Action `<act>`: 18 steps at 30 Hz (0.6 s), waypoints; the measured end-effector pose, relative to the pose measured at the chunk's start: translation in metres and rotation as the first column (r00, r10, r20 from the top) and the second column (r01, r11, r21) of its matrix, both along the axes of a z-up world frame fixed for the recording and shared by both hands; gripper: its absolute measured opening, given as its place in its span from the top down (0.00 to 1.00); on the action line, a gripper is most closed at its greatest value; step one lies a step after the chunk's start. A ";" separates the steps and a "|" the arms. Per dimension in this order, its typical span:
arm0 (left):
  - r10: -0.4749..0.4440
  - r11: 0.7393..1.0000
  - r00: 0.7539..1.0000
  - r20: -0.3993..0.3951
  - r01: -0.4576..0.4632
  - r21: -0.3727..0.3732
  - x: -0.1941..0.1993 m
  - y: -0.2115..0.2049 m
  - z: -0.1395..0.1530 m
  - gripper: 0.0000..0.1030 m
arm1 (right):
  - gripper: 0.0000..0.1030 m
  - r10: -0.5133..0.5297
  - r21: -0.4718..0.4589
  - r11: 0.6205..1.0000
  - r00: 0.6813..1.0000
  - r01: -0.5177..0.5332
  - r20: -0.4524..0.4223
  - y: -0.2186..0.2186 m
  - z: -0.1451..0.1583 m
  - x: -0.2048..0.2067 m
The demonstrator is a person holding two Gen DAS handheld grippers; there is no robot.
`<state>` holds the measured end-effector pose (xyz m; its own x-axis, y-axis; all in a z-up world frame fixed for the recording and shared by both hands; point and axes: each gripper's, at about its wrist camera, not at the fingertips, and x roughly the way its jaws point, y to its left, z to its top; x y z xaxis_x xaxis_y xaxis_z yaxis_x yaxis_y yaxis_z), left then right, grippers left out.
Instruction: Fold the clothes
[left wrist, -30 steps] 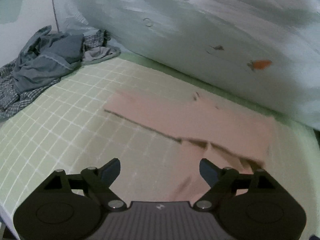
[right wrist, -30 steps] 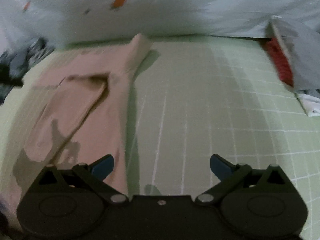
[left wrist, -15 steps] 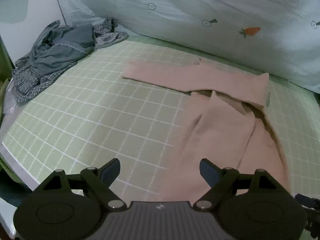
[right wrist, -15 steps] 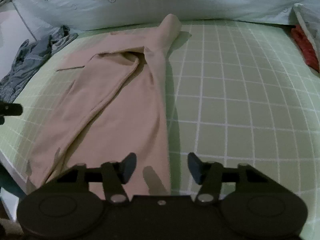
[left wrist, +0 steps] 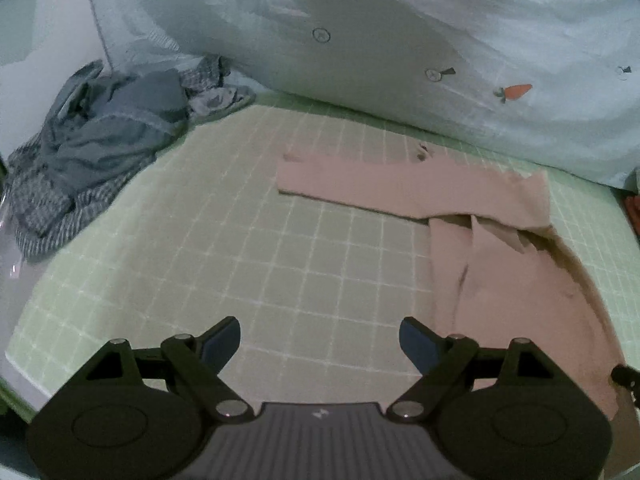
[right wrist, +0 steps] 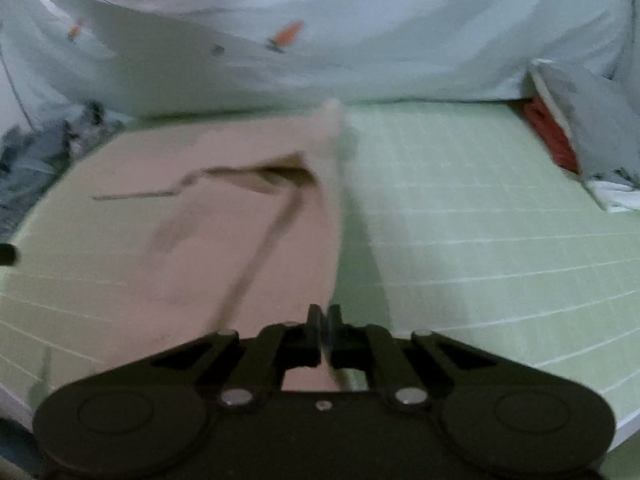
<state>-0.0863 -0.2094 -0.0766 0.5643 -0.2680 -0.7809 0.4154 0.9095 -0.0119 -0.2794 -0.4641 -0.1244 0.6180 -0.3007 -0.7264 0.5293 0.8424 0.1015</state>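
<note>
The pink garment [left wrist: 500, 248] is spread on the green checked bed sheet [left wrist: 240, 248], toward 3 o'clock in the left view. Its near edge is pinched by the closed right hand-held gripper [right wrist: 325, 320]; the left hand-held gripper [left wrist: 320, 340] is held wide, empty. A thin, one-sided grip could slip, and the fold could be skewed.

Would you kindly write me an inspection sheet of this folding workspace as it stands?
Surface: green checked sheet, mostly bare on the left.
Job's things: pink garment lying flat, one sleeve stretched out leftward.
Clutter: heap of grey clothes at the far left; red item at the far right edge.
Grippers: left gripper open over bare sheet; right gripper shut on the garment's near right edge.
Cables: nothing seen.
Surroundings: pale quilt with carrot print along the back.
</note>
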 end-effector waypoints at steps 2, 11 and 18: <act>-0.018 1.000 1.000 0.006 0.018 0.008 0.004 0.010 0.002 0.15 | 0.97 0.013 0.042 0.999 1.000 -0.013 0.013 0.020 -0.007 0.015; -0.045 0.998 0.999 -0.020 0.046 0.036 0.021 0.050 -0.007 0.15 | 0.80 -0.063 0.175 0.982 0.996 0.072 -0.056 0.052 -0.042 0.046; -0.024 1.000 0.998 -0.059 0.024 -0.002 0.036 0.063 -0.013 0.15 | 0.62 -0.218 0.161 0.964 0.976 0.211 0.021 0.029 -0.010 0.008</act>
